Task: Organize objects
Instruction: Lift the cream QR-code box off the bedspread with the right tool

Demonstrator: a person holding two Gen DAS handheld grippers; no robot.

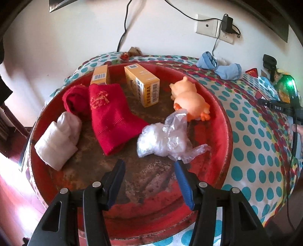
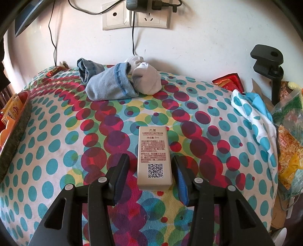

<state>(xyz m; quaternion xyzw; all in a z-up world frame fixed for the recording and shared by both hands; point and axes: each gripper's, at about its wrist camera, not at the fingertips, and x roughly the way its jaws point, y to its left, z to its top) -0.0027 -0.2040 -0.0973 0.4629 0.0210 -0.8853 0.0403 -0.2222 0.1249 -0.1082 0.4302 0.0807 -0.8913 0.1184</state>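
Note:
In the left wrist view a round red tray (image 1: 223, 121) holds a red sock (image 1: 111, 117), a rolled red sock (image 1: 73, 100), a rolled white cloth (image 1: 58, 138), two yellow boxes (image 1: 142, 85) (image 1: 100, 75), an orange toy pig (image 1: 191, 98) and a crumpled clear plastic bag (image 1: 166, 140). My left gripper (image 1: 149, 164) is open and empty above the tray, just short of the bag. In the right wrist view my right gripper (image 2: 150, 160) is open, with a beige box with a QR code (image 2: 154, 157) lying on the dotted cloth between its fingers, untouched.
Blue-grey socks (image 2: 111, 83) and a white sock (image 2: 147, 79) lie near the wall. A dotted cloth bundle (image 2: 253, 111) and snack packets (image 2: 289, 143) sit at the right. The tray's edge (image 2: 17, 123) is at the left. Cables hang from wall sockets (image 2: 136, 17).

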